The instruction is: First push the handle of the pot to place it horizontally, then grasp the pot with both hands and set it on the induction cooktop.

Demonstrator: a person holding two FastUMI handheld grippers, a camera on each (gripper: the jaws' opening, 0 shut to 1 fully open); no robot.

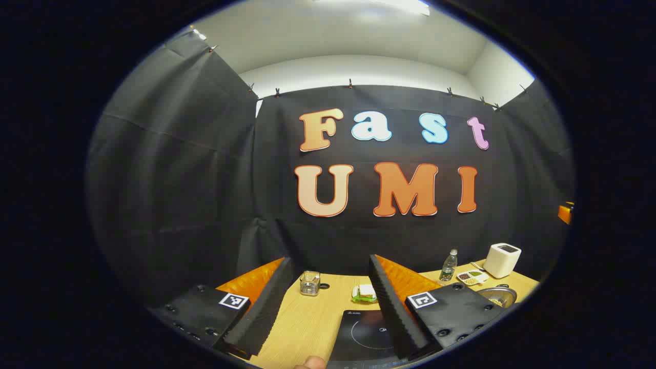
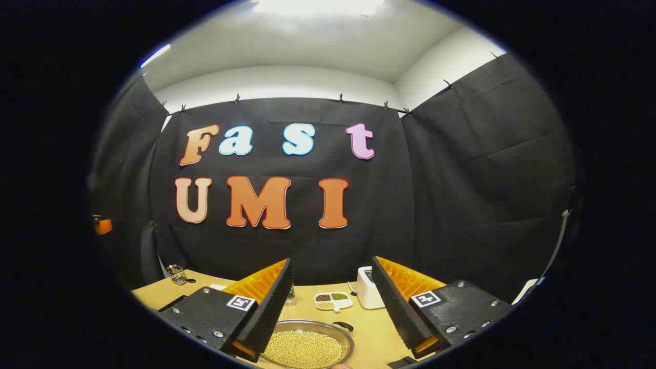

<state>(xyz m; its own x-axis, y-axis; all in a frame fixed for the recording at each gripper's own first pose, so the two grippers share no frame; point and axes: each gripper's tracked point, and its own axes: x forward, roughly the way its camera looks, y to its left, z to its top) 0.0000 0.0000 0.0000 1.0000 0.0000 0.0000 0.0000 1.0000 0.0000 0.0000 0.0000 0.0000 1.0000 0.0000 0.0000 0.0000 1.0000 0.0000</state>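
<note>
The wooden table (image 1: 307, 318) runs back to the black cloth wall, and its far edge meets the cloth just behind a row of small things. In the left gripper view the cooktop (image 1: 366, 333) lies flat and dark at the near edge, with bare wood to its left and beyond it. Farther back stand a small glass jar (image 1: 310, 283) and a green-and-white item (image 1: 365, 292), well apart from the cooktop. To the right are a clear bottle (image 1: 449, 265), a divided dish (image 1: 472, 277) of grains and a white box-shaped appliance (image 1: 502, 260) near the far right corner.

The pot (image 2: 307, 348) shows in the right gripper view as a wide shallow metal pan filled with pale round beans, sitting on the table near the front, with a dark handle (image 2: 342, 326) at its far right rim. Behind it are the dish (image 2: 333, 300) and the appliance (image 2: 370, 294), close to each other. The pot's rim (image 1: 496, 294) also peeks out at the right in the left gripper view, beside the cooktop.

The left gripper (image 1: 328, 307) is spread wide above the table, holding and touching nothing. The right gripper (image 2: 330, 307) is likewise wide apart, empty, above the pot.
</note>
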